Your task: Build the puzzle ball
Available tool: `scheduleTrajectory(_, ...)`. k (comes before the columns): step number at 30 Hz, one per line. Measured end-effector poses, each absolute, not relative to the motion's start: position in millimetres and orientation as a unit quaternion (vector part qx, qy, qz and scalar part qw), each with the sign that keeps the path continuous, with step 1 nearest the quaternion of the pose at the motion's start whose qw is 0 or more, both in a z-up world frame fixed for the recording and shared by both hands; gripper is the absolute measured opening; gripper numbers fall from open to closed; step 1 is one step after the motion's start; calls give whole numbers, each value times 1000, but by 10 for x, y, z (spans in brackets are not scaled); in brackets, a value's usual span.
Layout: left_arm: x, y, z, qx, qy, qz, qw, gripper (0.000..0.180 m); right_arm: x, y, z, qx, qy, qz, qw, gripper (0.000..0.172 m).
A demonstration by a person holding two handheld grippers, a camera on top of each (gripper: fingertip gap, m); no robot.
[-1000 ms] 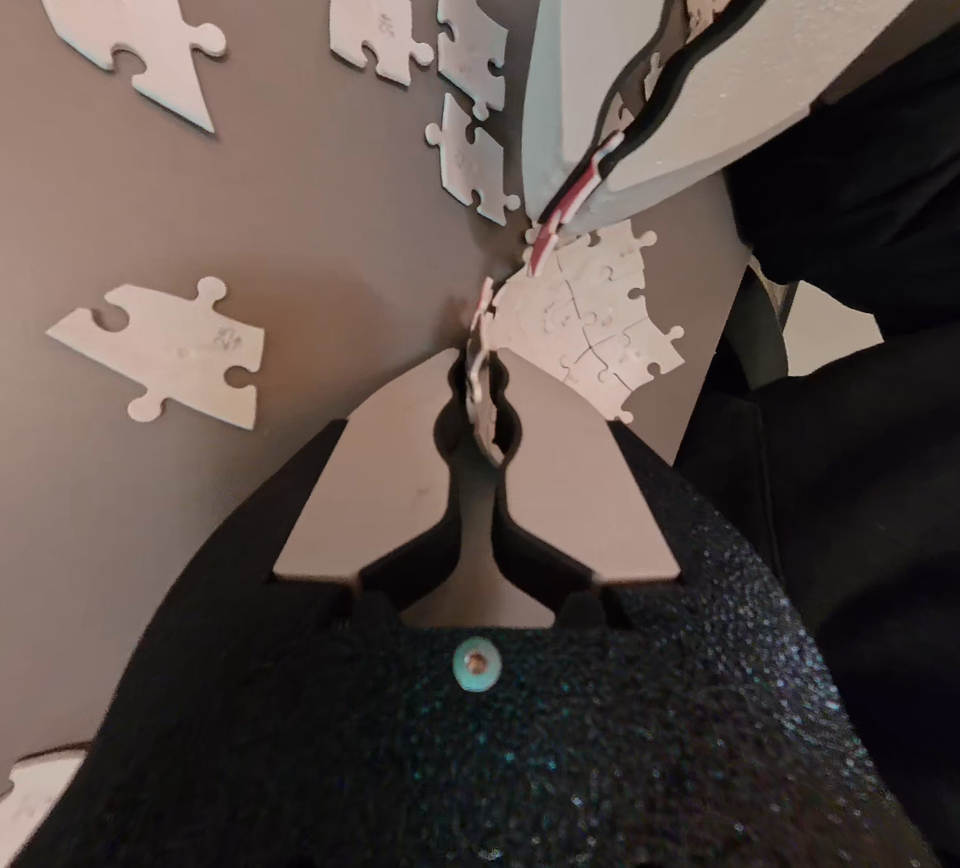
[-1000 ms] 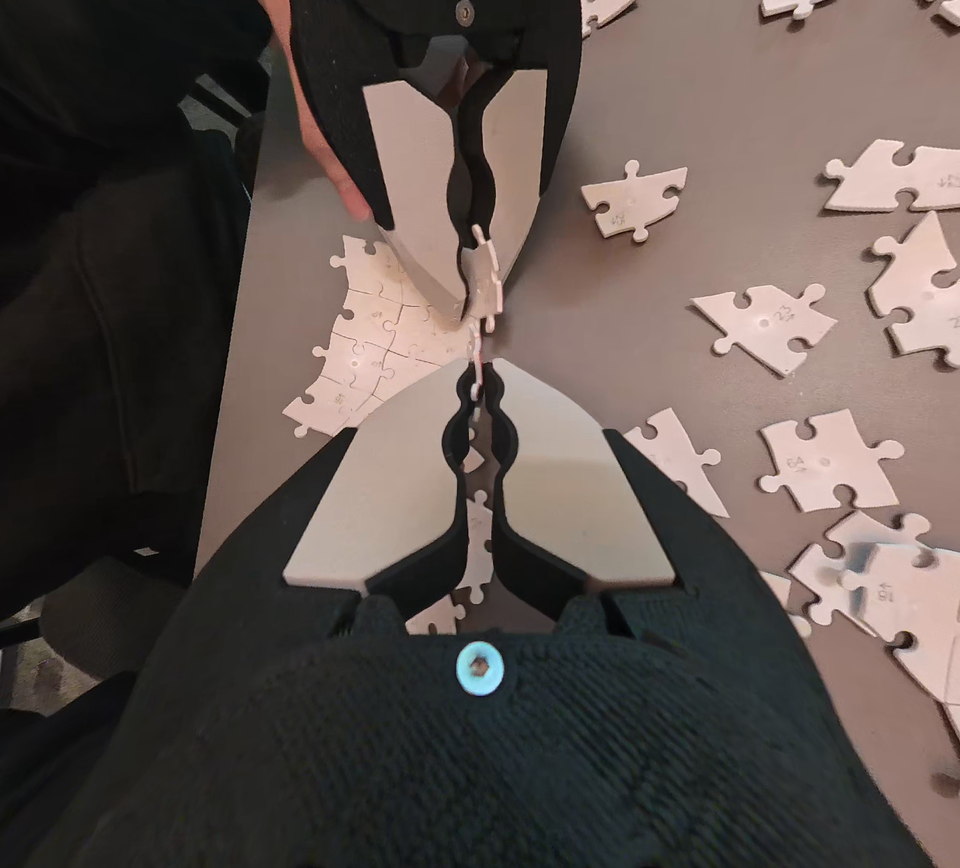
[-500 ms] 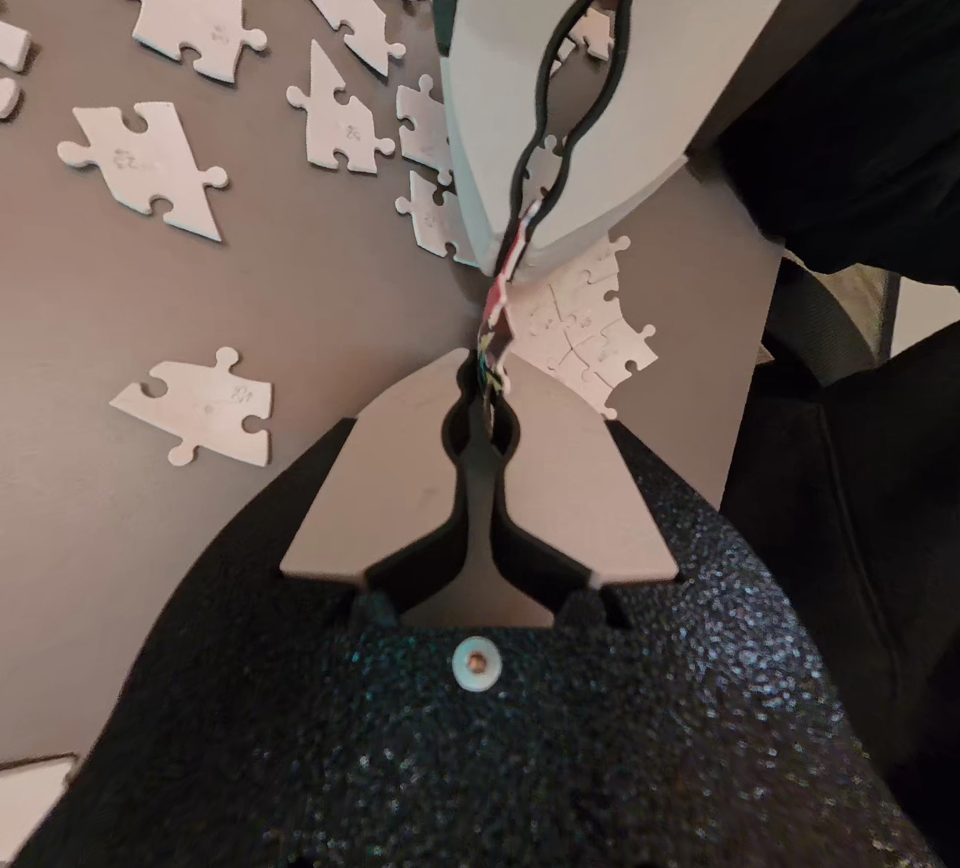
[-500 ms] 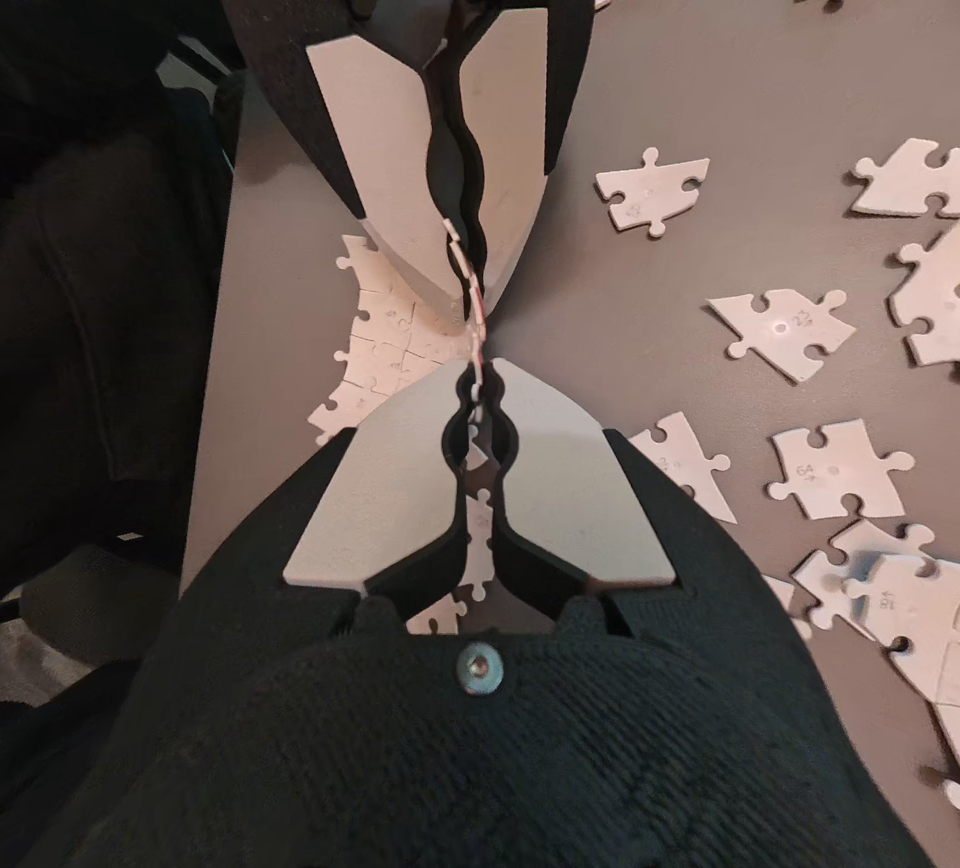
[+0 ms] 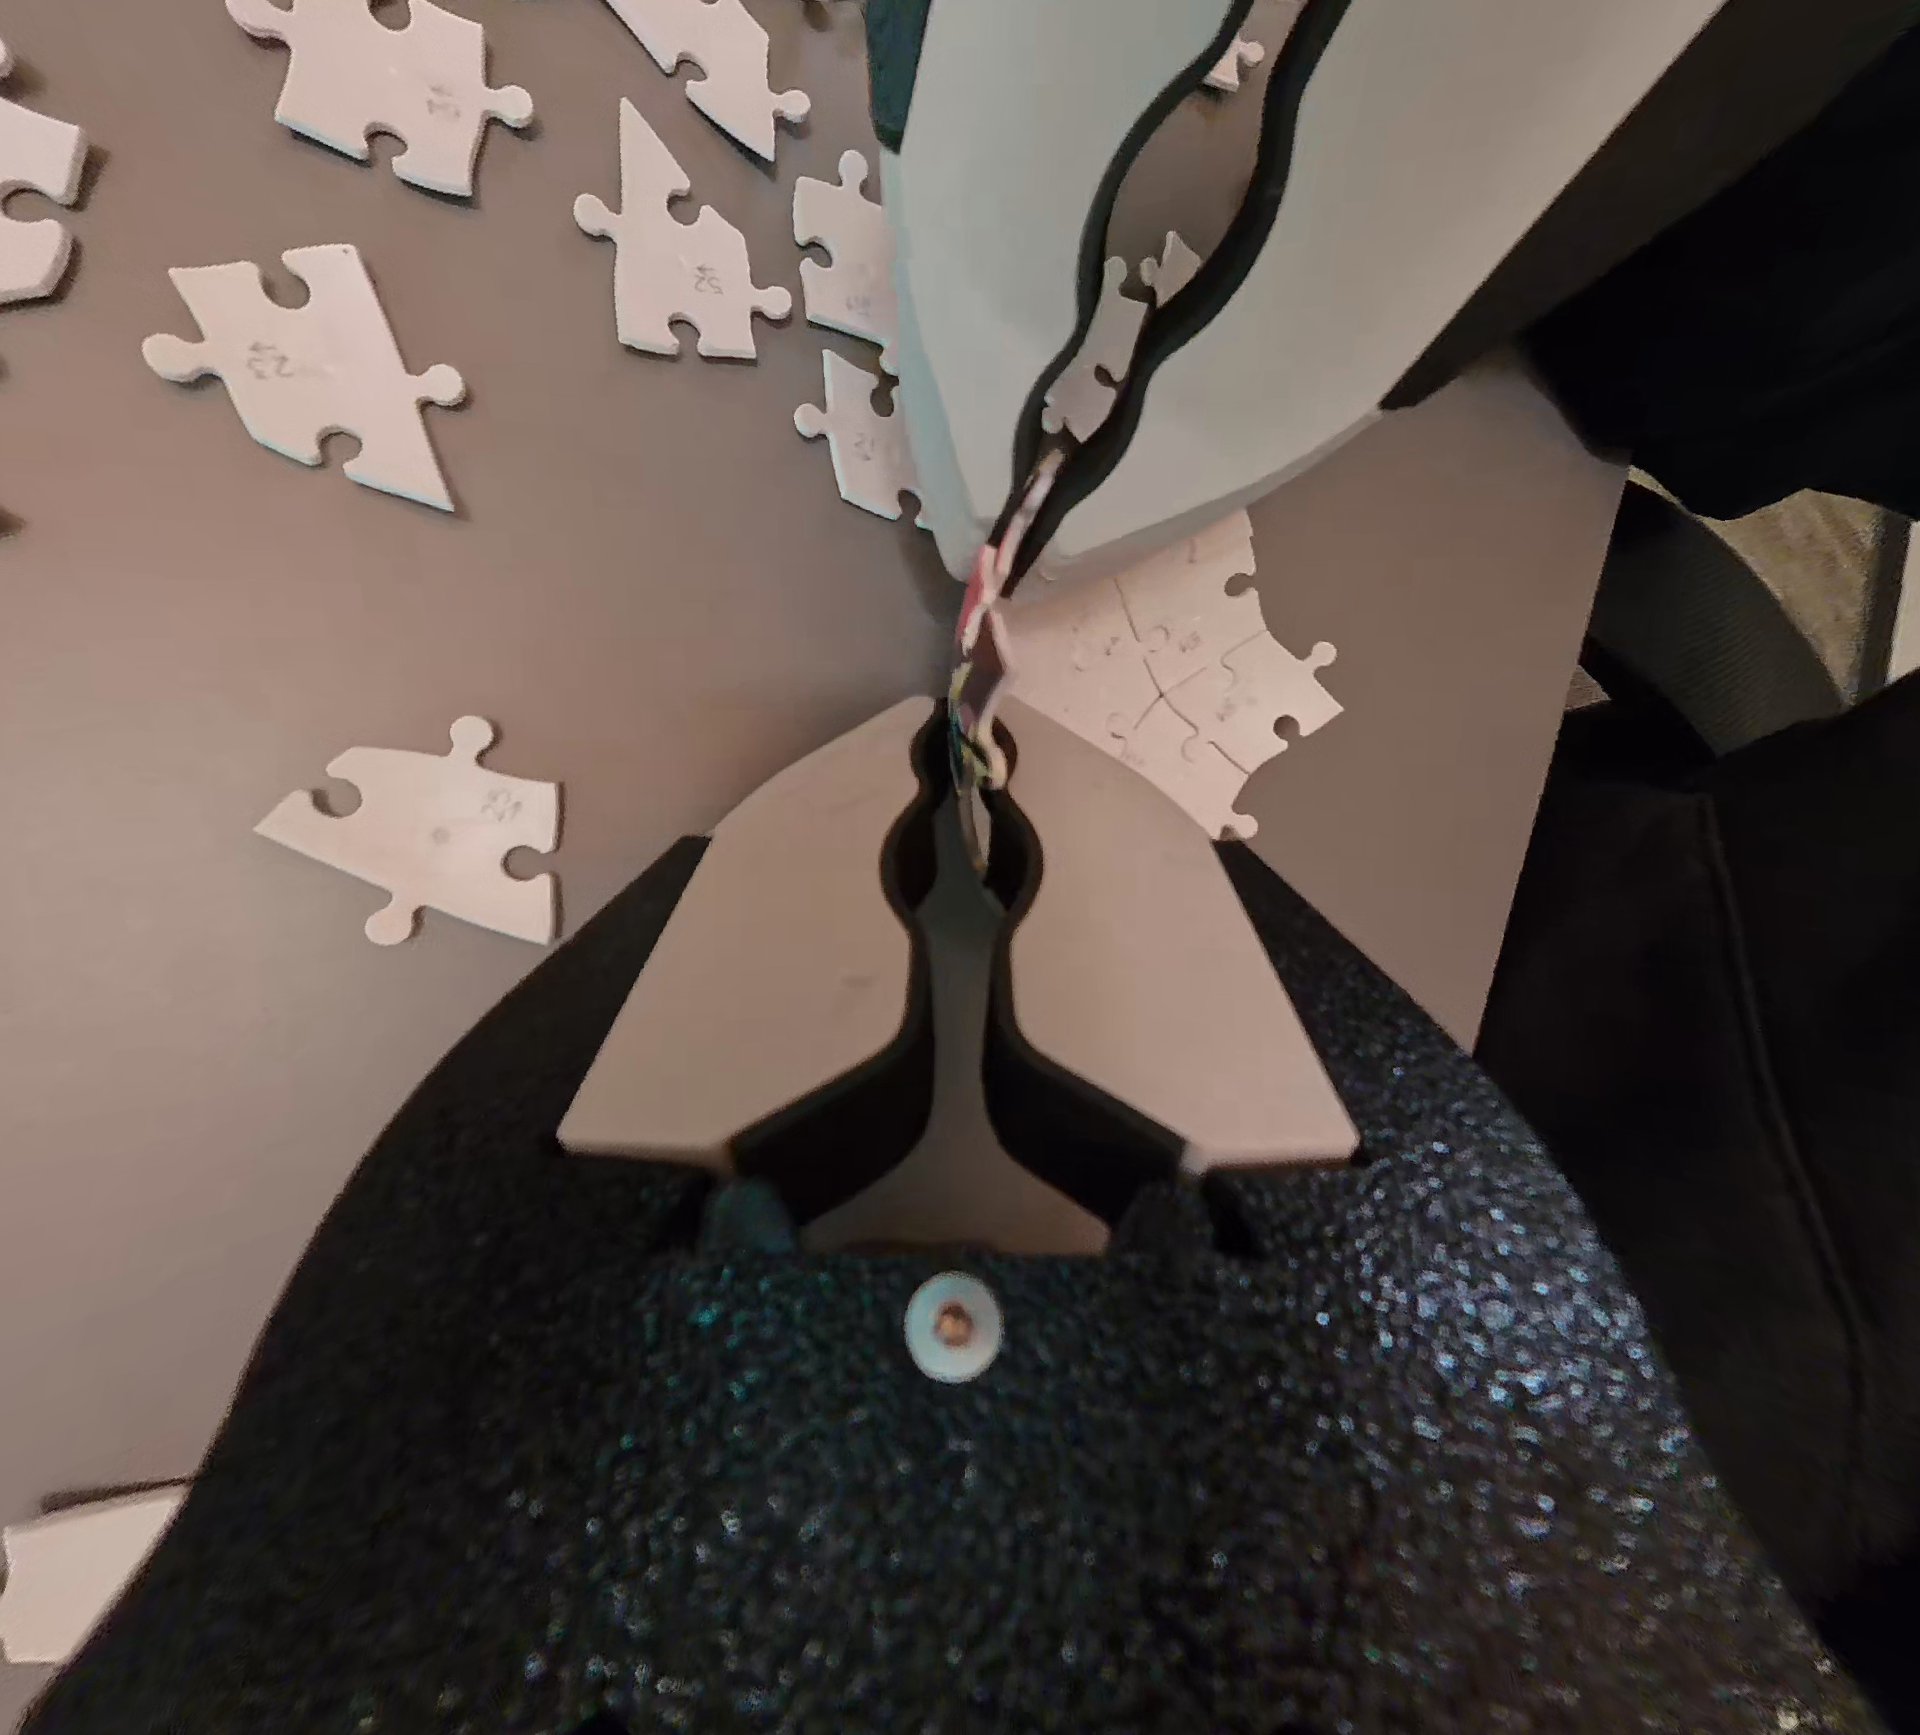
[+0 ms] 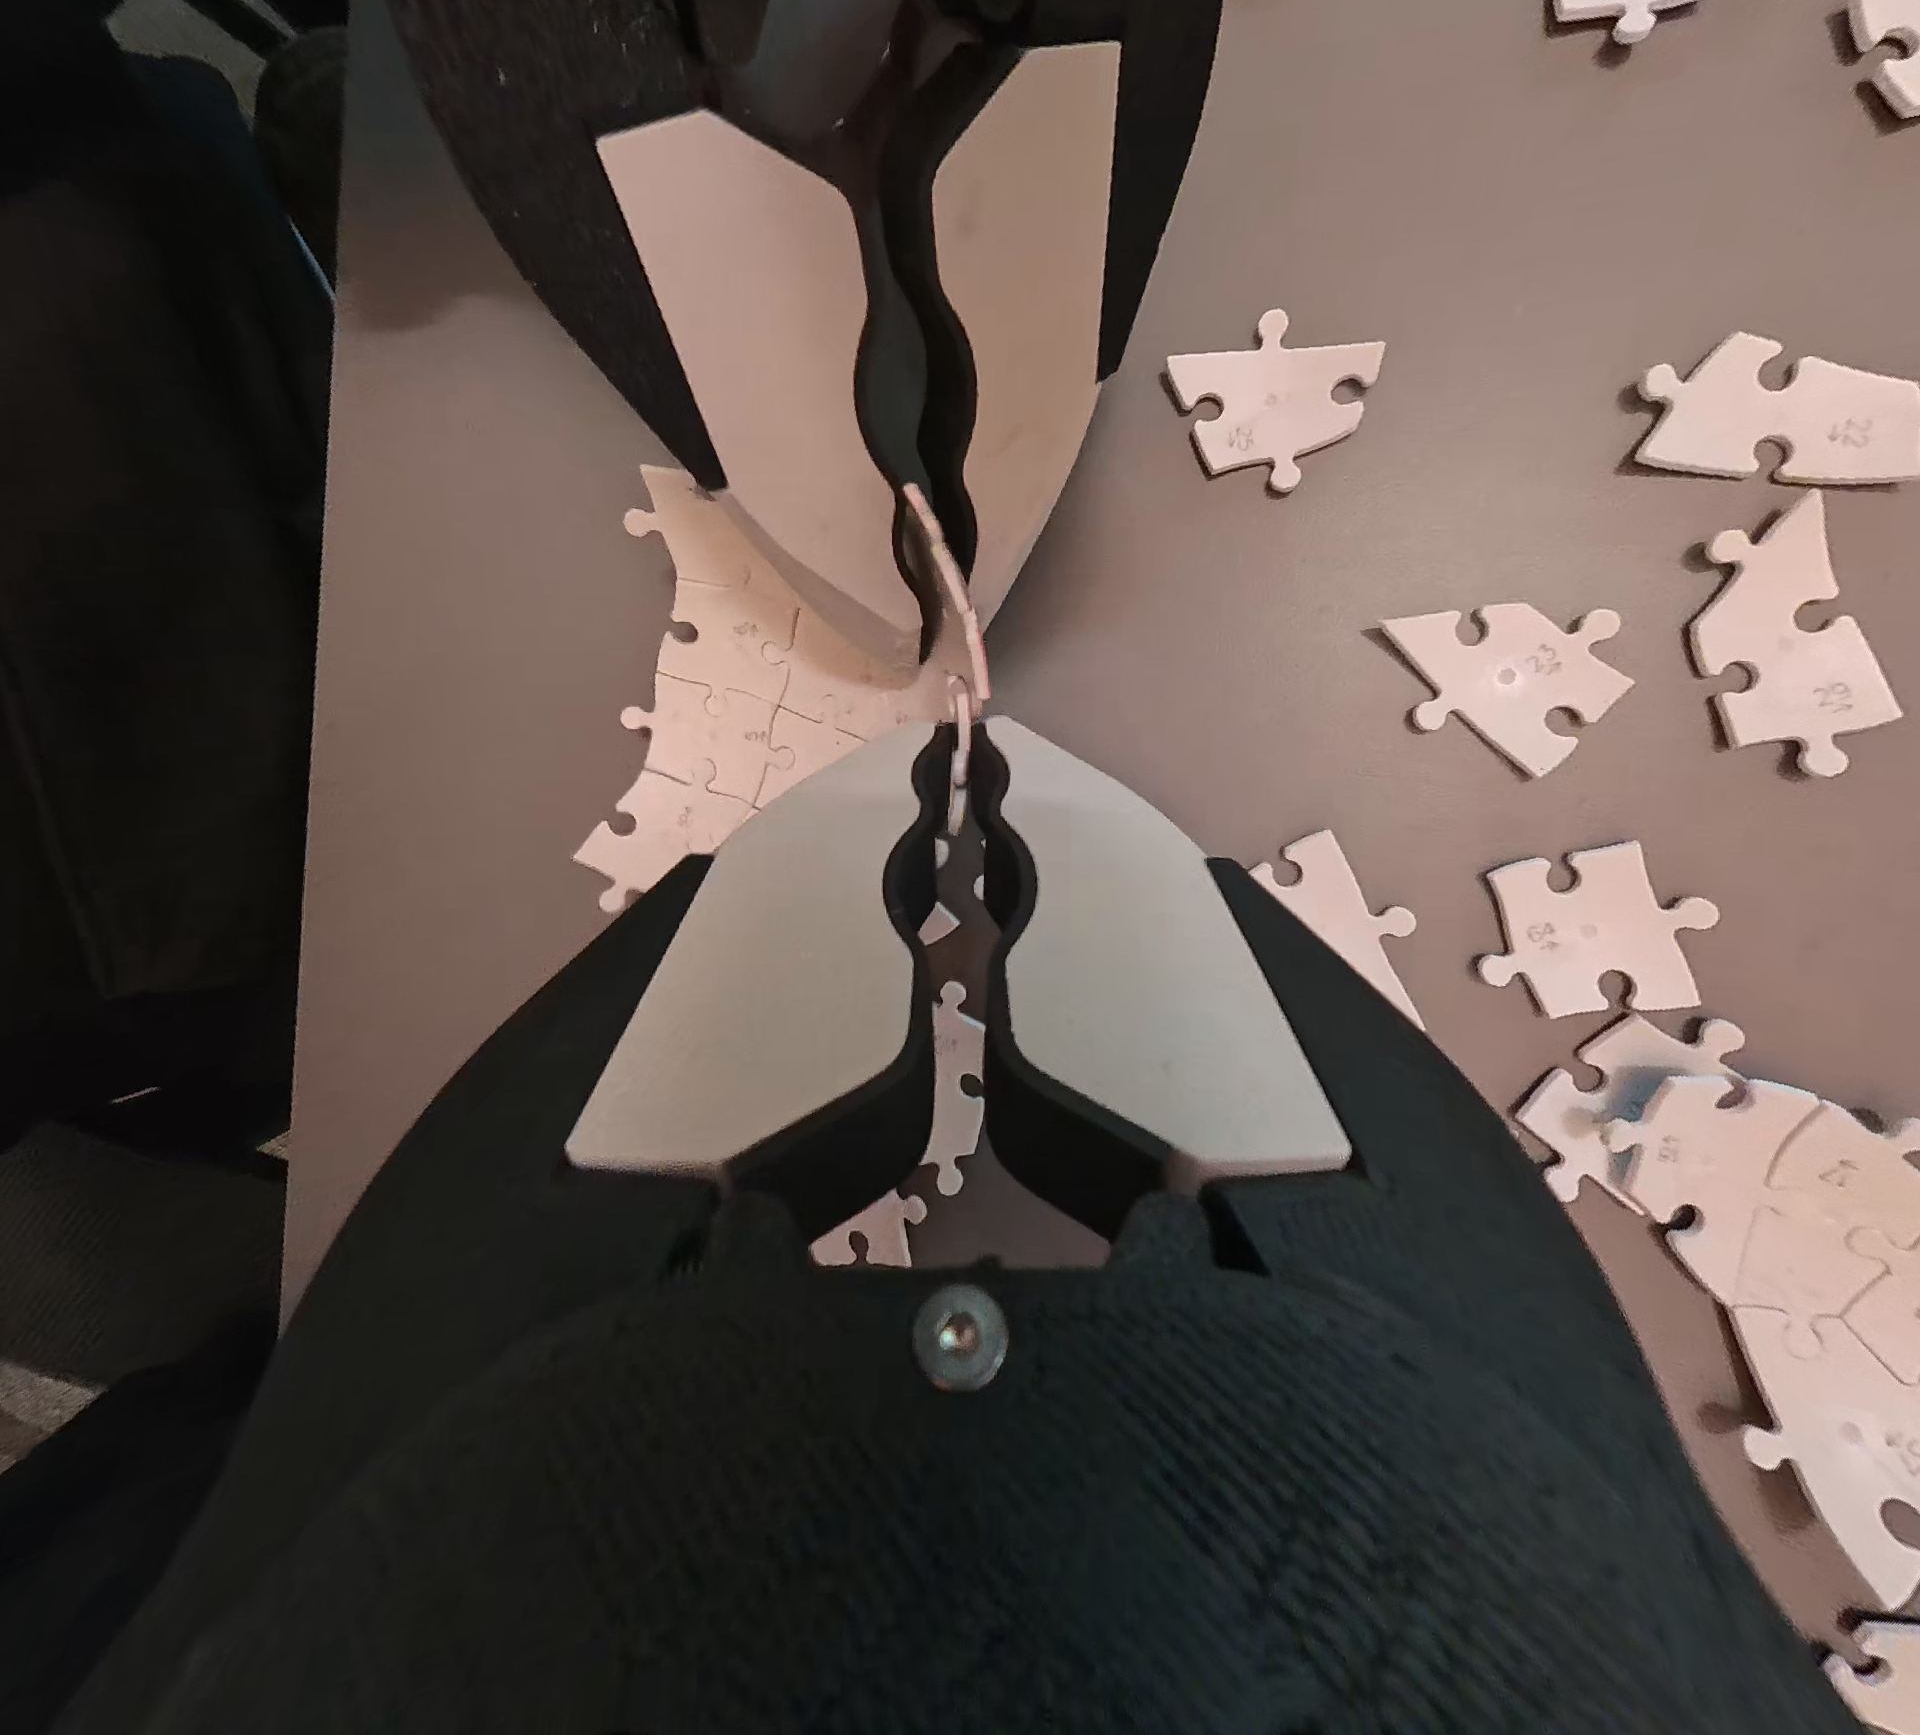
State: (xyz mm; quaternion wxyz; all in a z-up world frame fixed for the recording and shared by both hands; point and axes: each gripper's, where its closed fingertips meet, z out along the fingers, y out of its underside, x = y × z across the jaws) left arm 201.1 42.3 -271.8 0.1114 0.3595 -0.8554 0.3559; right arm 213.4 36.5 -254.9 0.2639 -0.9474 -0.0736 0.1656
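Grey-brown tabletop (image 6: 1351, 231) is filling both views, with white jigsaw pieces lying face down and scattered across it, among them one loose piece (image 5: 416, 833) left of the left gripper and another (image 6: 1278, 402) right of the two grippers. Near the table's edge, a small assembled cluster of joined pieces (image 6: 717, 729) is lying flat, partly under the fingertips. Above it, the two grippers are meeting tip to tip. The left gripper (image 5: 971, 750) is pinching a puzzle piece (image 5: 982, 677) on edge, its black pads pressing on both faces, the printed side showing as a thin multicoloured strip. The right gripper (image 6: 961, 771) is likewise pinching a second puzzle piece (image 6: 961, 760) on edge between its closed pads. The two held pieces are touching end to end between the fingertips, just above the cluster; whether they are interlocked cannot be told. Dark clothing of the person (image 5: 1714, 1062) is showing beyond the table edge.
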Motion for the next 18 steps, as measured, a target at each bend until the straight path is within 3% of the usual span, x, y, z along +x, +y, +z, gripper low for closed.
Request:
scheduleTrajectory(1,2018,427,-2721,359,-857,355,107,4,2138,369,-2543,-947,-73,165,266,2)
scheduleTrajectory(18,2148,468,-2670,348,-854,384,53,4,2233,417,-2531,-932,-47,180,310,2)
